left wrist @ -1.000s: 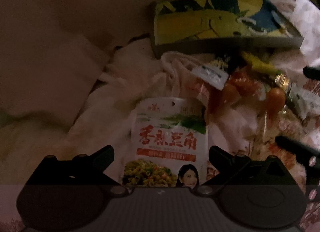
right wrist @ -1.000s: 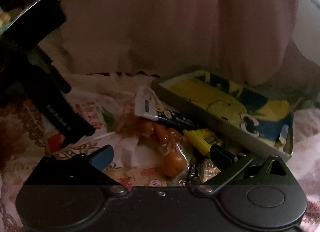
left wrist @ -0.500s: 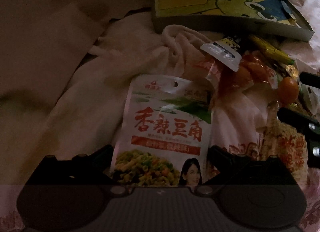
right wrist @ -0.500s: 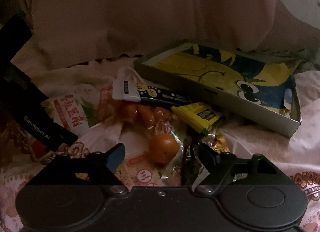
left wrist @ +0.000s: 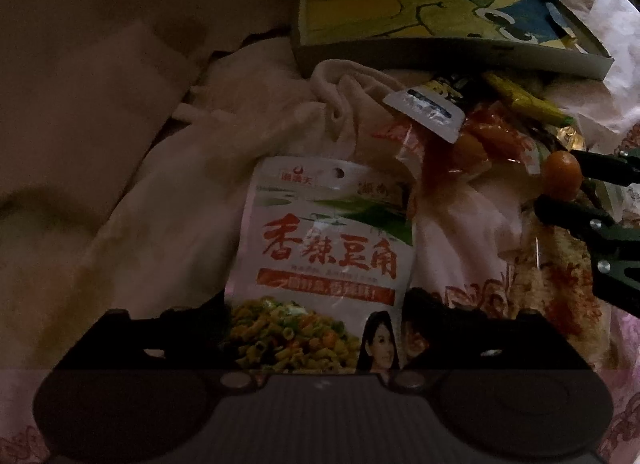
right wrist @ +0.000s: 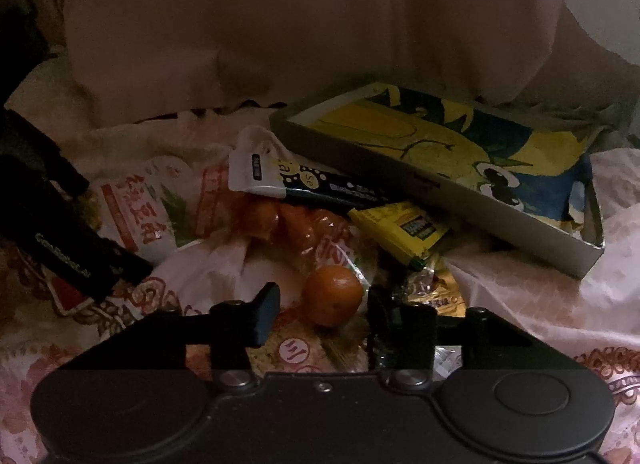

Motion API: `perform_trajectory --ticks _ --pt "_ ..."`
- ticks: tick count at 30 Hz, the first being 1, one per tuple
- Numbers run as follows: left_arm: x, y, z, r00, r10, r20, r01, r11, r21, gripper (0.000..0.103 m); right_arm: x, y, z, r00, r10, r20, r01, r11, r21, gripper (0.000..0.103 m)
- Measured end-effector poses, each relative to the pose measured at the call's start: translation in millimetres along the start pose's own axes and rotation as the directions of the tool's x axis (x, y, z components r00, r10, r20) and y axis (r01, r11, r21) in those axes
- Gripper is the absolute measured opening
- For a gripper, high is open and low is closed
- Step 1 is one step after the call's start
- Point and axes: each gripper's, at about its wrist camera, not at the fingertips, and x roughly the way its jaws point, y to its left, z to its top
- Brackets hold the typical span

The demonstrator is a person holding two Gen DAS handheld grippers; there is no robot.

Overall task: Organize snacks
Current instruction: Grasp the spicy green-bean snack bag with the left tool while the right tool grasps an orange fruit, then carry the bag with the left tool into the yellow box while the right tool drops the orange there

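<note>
Right gripper (right wrist: 320, 314) jaws just closing around small round orange fruit (right wrist: 332, 301), not yet pressing. Left gripper (left wrist: 316, 318) jaws closing, straddling white printed snack pouch (left wrist: 324, 260), long axis pointing away.

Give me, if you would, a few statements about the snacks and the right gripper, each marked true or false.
1. The small orange sits between the fingers of the right gripper. True; its jaws have just been closing around it, and a gap shows on one side.
2. The black stick packet lies inside the cartoon box. False: it rests on the pile outside the box's near wall.
3. The red-lettered pouch lies face down. False: its printed front faces up.
4. The yellow packet lies outside the box, beside its near wall. True.
</note>
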Motion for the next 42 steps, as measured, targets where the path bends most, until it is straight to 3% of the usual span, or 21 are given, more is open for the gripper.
perform_trajectory --ticks 3,15,20,27,33,42 --pt "-2 -1 0 1.0 0.0 0.007 0.0 1.0 -0.004 0.085 -1 -2 1 1.0 -0.012 0.001 0.012 1.0 0.01 0.039" --pt "-15 14 -4 0.998 -0.043 0.042 0.047 0.992 -0.116 0.071 -12 -1 0 1.0 -0.001 0.029 0.001 1.0 0.005 0.035" --pt "-27 25 -9 0.991 -0.107 0.084 0.122 0.97 -0.208 0.069 -24 2 2 0.998 0.012 0.067 -0.012 1.0 -0.003 0.035" --pt "-51 22 -13 0.978 -0.122 0.172 0.16 0.96 -0.23 0.069 -42 2 6 0.992 0.02 0.123 -0.021 1.0 0.002 0.035" --pt "-53 16 -11 0.984 -0.101 0.146 0.134 0.961 -0.244 0.066 -56 0 7 0.986 0.018 0.168 -0.02 1.0 0.01 0.035" --pt "-81 4 -17 0.979 -0.071 0.189 0.116 0.964 -0.238 0.065 -74 -3 8 0.976 0.017 0.217 -0.023 0.999 0.029 0.035"
